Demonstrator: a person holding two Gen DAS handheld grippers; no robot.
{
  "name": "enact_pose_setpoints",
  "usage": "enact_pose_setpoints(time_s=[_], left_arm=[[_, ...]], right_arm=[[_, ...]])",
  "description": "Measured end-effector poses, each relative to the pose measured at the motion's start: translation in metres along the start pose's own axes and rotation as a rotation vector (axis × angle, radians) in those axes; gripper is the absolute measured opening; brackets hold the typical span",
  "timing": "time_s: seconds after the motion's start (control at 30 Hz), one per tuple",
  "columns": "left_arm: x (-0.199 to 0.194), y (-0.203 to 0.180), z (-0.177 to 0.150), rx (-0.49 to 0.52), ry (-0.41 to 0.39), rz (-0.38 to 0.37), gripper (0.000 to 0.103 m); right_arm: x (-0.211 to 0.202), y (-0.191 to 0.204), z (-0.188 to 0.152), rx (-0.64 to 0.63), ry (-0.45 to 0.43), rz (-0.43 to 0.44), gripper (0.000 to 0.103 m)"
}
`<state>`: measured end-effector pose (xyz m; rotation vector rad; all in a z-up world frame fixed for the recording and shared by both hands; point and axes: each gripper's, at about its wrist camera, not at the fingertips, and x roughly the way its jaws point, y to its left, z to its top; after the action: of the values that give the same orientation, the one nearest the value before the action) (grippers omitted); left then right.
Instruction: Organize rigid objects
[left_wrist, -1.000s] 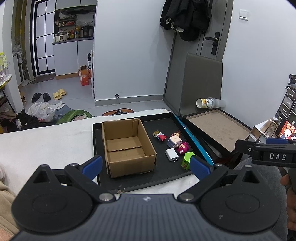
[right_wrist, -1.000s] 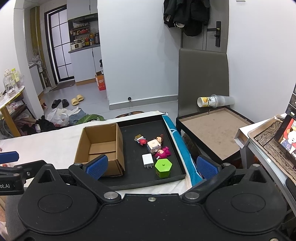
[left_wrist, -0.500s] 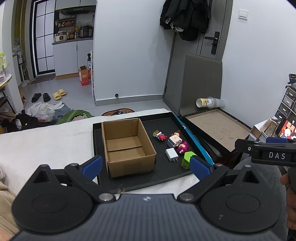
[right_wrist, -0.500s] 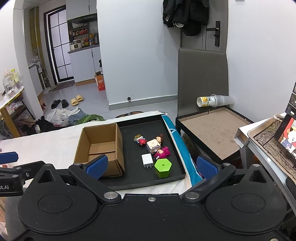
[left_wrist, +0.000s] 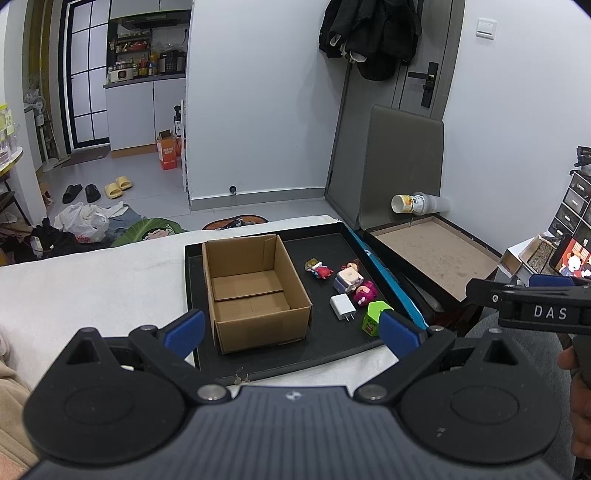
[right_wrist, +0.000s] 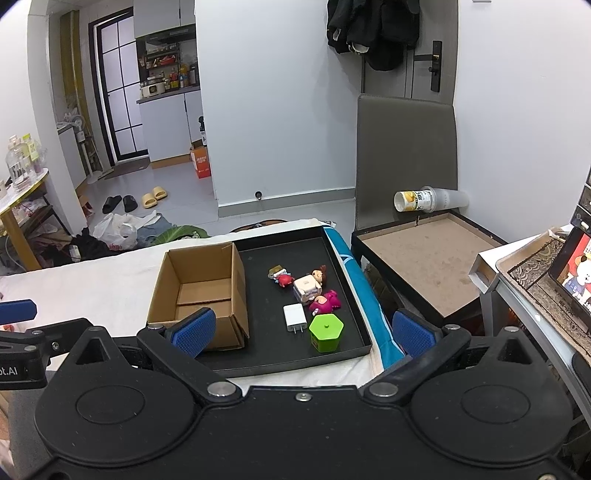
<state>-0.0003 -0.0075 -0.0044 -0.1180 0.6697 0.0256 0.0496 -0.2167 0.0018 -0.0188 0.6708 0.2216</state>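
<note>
An open, empty cardboard box (left_wrist: 255, 291) (right_wrist: 201, 291) stands on the left of a black tray (left_wrist: 332, 343) (right_wrist: 295, 354). Right of it lie a white charger (left_wrist: 342, 305) (right_wrist: 294, 316), a green hexagonal box (left_wrist: 375, 314) (right_wrist: 325, 331), a pink figure (left_wrist: 364, 292) (right_wrist: 325, 302), a white cube toy with a doll head (left_wrist: 347, 277) (right_wrist: 307, 286) and a small red figure (left_wrist: 319, 268) (right_wrist: 280, 277). My left gripper (left_wrist: 291, 328) and right gripper (right_wrist: 304, 328) are both open and empty, held above the tray's near edge.
The tray lies on a white cloth (left_wrist: 92, 280). A dark box with a raised lid (right_wrist: 424, 254) stands to the right, a tipped cup (right_wrist: 417, 201) behind it. A phone (right_wrist: 570, 269) and a tray stand at the far right. Floor clutter lies behind.
</note>
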Motion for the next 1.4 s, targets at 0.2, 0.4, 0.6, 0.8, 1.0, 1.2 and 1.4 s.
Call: enact_pose_setpoints(time_s=[0.2,0.4,0.6,0.8,1.0,1.2,1.4], left_arm=[[0.000,0.000,-0.001,0.004,0.003,-0.002,0.100],[0.003,0.002,0.001,0.011,0.010,-0.003,0.100],[0.007,0.003,0.006,0.021,0.018,-0.004,0.100],[0.020,0.004,0.004,0.018,0.042,-0.007,0.100],[0.035,0.010,0.007,0.001,0.066,0.000,0.100],[0.054,0.018,0.010,-0.025,0.092,0.005,0.100],[0.080,0.034,0.010,-0.067,0.136,0.025,0.100]], right_arm=[[0.001,0.000,0.000,0.001,-0.002,-0.002,0.103],[0.002,-0.001,0.000,0.004,0.001,-0.006,0.103],[0.008,-0.004,0.001,0.015,0.011,-0.008,0.103],[0.019,-0.007,0.000,0.024,0.034,-0.006,0.103],[0.034,-0.011,-0.003,0.039,0.065,-0.008,0.103],[0.053,-0.013,-0.003,0.037,0.098,-0.008,0.103],[0.078,-0.018,0.002,0.064,0.158,0.054,0.103]])
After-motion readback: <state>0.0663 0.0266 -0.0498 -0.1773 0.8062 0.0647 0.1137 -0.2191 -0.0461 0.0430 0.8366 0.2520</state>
